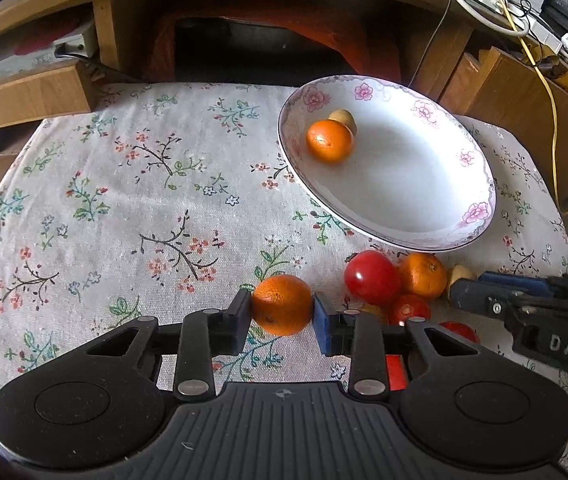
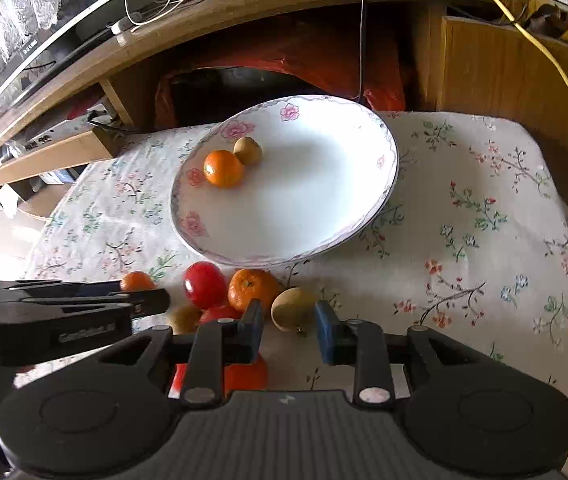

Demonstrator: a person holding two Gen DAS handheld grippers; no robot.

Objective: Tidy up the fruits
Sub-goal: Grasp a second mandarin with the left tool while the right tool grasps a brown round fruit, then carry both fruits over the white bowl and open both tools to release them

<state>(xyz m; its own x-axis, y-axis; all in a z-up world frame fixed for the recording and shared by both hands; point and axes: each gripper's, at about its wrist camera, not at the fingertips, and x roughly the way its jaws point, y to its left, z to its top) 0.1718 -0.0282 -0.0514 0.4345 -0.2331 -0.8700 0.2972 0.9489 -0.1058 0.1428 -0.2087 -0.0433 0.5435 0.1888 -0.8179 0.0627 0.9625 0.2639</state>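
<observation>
A: Nearest — left claw (image 1: 282, 312), closed on an orange (image 1: 282, 305), just above the tabletop (image 1: 104, 200). Right claw (image 2: 289, 326)?

B: Open, empty; a kiwi (image 2: 293, 309) sits between its fingers, slightly ahead.

A: The plate (image 1: 480, 184) lies ahead-right of the held orange, past the loose fruit pile (image 1: 392, 284).

B: Plate contents: one orange (image 1: 330, 141) touching a kiwi (image 1: 344, 119), far-left side.

Black ribbed left gripper (image 1: 282, 314), blue-padded jaws, silver pivots, right gripper (image 2: 289, 322) alike
</observation>
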